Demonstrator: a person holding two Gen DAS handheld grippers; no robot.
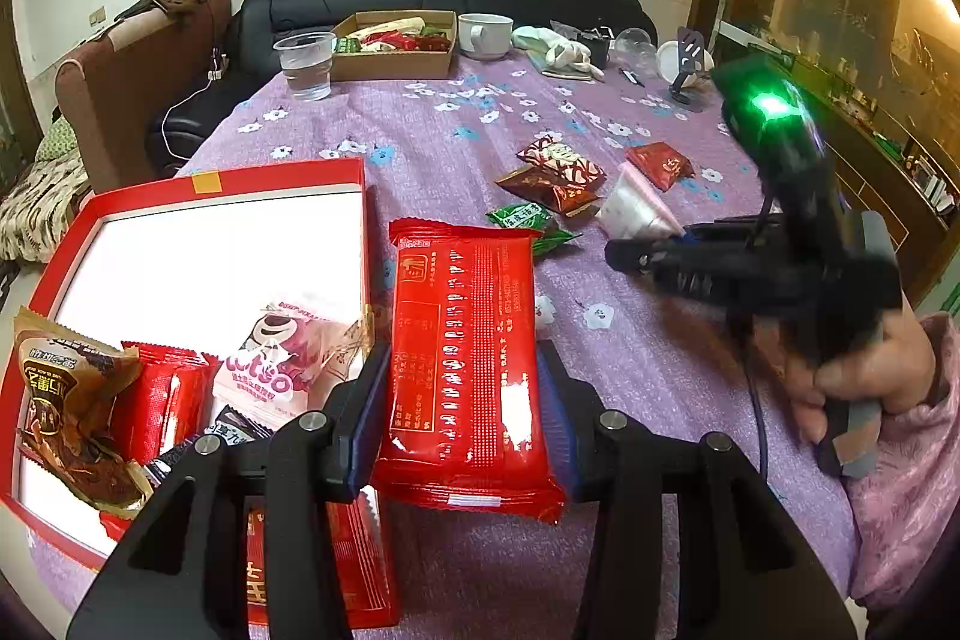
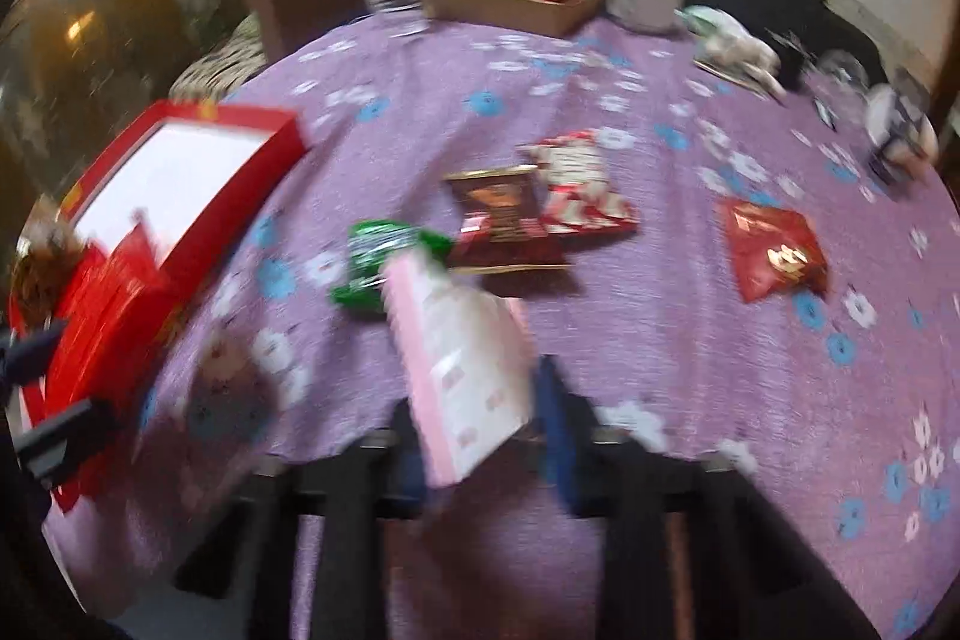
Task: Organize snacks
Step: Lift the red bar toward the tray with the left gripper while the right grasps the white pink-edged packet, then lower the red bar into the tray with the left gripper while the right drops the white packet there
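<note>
Snacks lie scattered over a purple flowered cloth covering the surface [image 1: 456,160]. In the left wrist view the left gripper [image 1: 462,400] sits at the bottom centre of the frame, its fingers pressed against both sides of a large red packet [image 1: 468,352], which points up the frame, its far end beside the red box. That red box [image 1: 54,274] with a white floor fills the lower left; in its near corner lie a brown packet [image 1: 66,400], a small red packet [image 1: 168,394] and a pink bear packet [image 1: 282,370].

At the right of that view a hand [image 1: 840,388] grips the right gripper [image 1: 636,253], whose fingers pinch a pink-and-white packet [image 1: 636,208]. The right wrist view, blurred, shows the same pink-and-white packet [image 2: 468,364] standing tilted between narrow fingers at the bottom centre.

Loose on the cloth in the middle of the left view are a green packet [image 1: 522,220], a dark brown packet [image 1: 546,187], a red-and-white packet [image 1: 564,160] overlapping it, and a small dark red packet [image 1: 660,163] apart to the right. At the top sit a cardboard tray [image 1: 390,64] of snacks, a plastic cup [image 1: 306,64] and a white mug [image 1: 483,34].
</note>
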